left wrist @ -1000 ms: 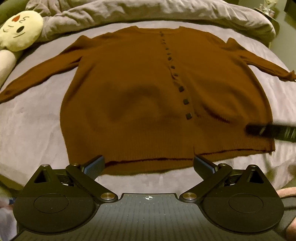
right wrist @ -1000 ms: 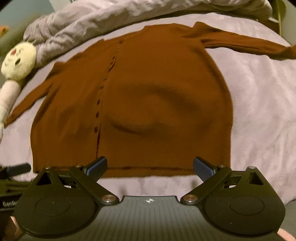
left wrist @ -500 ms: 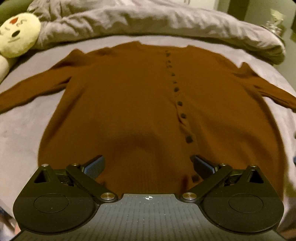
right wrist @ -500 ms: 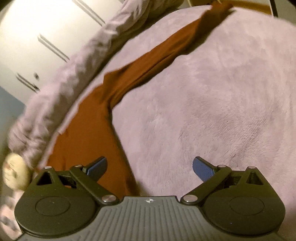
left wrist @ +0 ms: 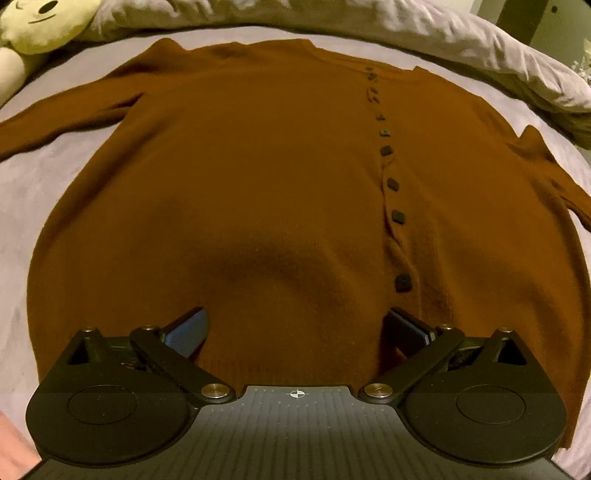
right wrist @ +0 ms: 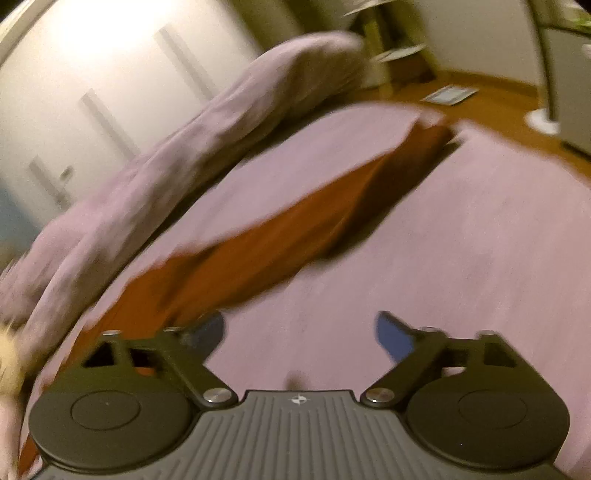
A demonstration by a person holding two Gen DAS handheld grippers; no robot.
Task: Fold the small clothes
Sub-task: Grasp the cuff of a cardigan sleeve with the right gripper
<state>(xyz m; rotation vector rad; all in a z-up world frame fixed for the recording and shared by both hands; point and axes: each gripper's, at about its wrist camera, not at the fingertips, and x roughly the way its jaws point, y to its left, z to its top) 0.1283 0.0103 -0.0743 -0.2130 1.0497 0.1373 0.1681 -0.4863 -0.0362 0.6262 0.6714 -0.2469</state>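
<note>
Over the cardigan (left wrist: 258, 177), left gripper (left wrist: 295, 328) gapes empty (right gripper (right wrist: 299, 328), blurred, seemingly narrowing, empty).

Rust-brown cardigan (left wrist: 240, 192) with dark square buttons (left wrist: 402, 282); pale lilac bed (right wrist: 461, 258); cream-yellow plush toy (left wrist: 40, 22); blue-padded black fingers (left wrist: 188, 330).

**Open bed on the sleeve side, clutter at the head**

The bed (right wrist: 461, 258) lies bare beside the cardigan's outstretched sleeve (right wrist: 295, 229), so a gripper passes freely there. A bunched duvet (left wrist: 461, 33) and a plush toy (left wrist: 40, 22) block the far edge behind the cardigan (left wrist: 258, 166).
</note>
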